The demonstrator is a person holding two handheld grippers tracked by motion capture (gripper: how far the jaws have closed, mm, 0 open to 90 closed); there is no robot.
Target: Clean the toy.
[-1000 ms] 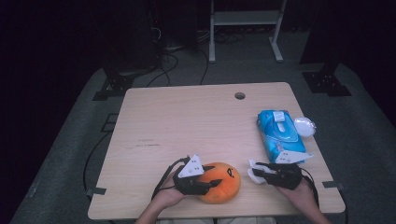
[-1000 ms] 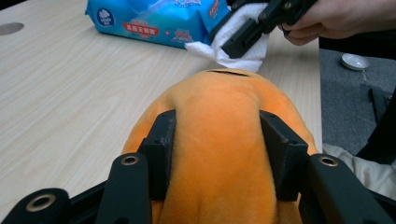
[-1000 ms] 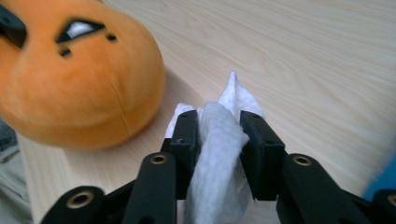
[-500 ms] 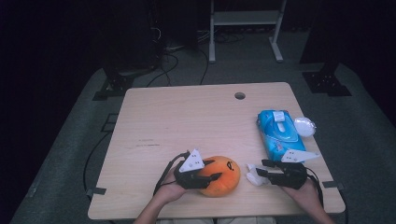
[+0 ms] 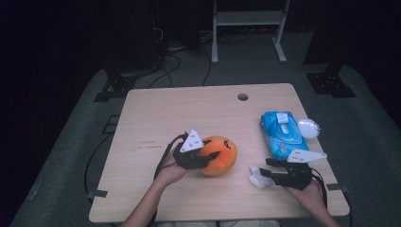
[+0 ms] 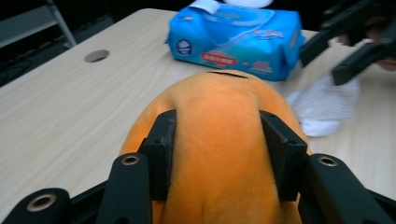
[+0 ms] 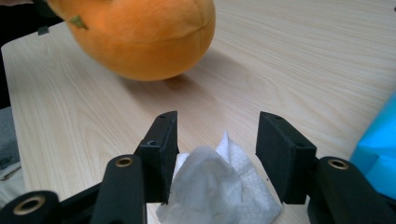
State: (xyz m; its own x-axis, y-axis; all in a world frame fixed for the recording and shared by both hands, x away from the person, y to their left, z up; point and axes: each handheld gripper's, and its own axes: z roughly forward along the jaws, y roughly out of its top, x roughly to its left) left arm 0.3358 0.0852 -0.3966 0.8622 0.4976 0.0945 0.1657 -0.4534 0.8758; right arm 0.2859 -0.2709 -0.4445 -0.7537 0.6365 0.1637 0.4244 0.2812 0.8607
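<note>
Orange plush toy: sat near the front middle of the surface, tipped up and shifted slightly toward the far side compared with a second earlier.
Left gripper: jaws clenched on the plush, pads sunk into its sides.
White wipe: lay crumpled on the surface, just right of the plush.
Right gripper: jaws had just been opening, the wipe loose between them, apparently let go.
Blue wipes pack: lay farther back on the right.
Meaning: the wipe looked dropped while the plush was being lifted.
</note>
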